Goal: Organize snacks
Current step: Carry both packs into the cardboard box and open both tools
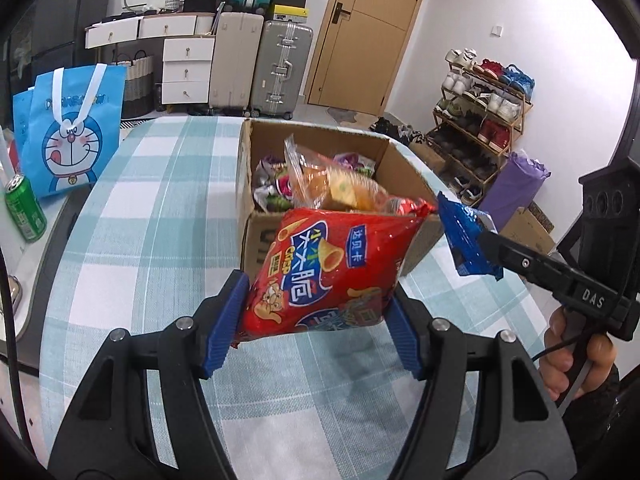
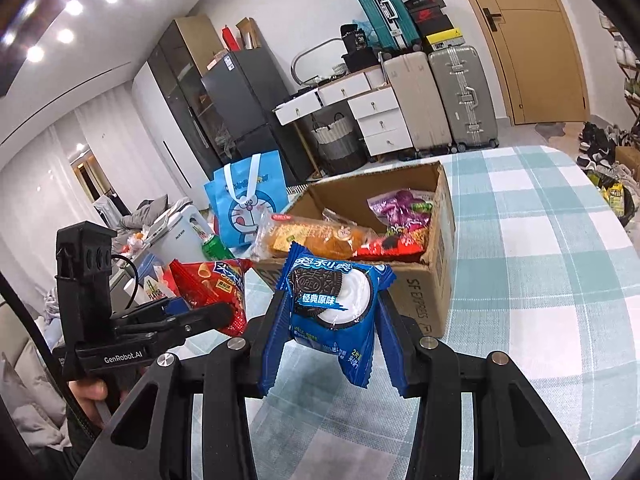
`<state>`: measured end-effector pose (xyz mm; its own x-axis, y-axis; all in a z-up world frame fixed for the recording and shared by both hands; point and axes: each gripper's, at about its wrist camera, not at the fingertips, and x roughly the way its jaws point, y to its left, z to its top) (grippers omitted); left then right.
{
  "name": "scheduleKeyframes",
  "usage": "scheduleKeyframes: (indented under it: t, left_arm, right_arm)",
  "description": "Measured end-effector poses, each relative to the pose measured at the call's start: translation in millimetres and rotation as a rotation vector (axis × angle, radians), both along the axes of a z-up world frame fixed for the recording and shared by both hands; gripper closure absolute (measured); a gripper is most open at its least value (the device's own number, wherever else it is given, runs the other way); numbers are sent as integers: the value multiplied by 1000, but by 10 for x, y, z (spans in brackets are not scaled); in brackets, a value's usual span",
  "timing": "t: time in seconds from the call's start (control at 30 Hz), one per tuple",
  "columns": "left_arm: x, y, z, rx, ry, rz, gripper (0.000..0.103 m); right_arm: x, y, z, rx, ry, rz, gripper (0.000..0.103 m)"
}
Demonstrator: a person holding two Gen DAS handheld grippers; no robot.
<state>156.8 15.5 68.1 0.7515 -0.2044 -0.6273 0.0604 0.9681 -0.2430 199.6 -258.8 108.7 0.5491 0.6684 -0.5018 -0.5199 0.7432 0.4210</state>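
Observation:
My left gripper (image 1: 316,312) is shut on a red crisp bag (image 1: 328,276), held in the air just in front of the open cardboard box (image 1: 256,240). The box (image 2: 432,292) stands on the checked tablecloth and holds several snack packs, among them a clear bread pack (image 1: 336,184) and a purple pack (image 2: 404,208). My right gripper (image 2: 332,332) is shut on a blue Oreo pack (image 2: 336,304), also lifted above the table near the box's front. In the left wrist view the Oreo pack (image 1: 464,236) shows at the right, and in the right wrist view the red bag (image 2: 212,284) shows at the left.
A blue cartoon tote bag (image 1: 68,128) and a green can (image 1: 26,208) stand off the table's left side. The checked tablecloth (image 1: 160,240) stretches left of and in front of the box. Suitcases, drawers, a door and a shoe rack line the room behind.

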Motion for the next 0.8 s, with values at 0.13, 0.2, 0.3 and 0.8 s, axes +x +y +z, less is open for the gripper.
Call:
scheduleKeyframes:
  t: [0.13,0.2,0.3,0.8]
  left_arm:
    - [63,14,88,-1,-1,11,39]
    - [117,-9,115,4,-2,13,39]
    - [158,-34,172,11,-7,17,39]
    - [634,-180,441,52,-8,33,39]
  right_arm:
    - [7,29,45,-7,-19,1,60]
    - [17,50,64,-17,-29,1,60]
    - [42,77,82,-28,-40,5,60]
    - [309,63,184,1,-59,-7,60]
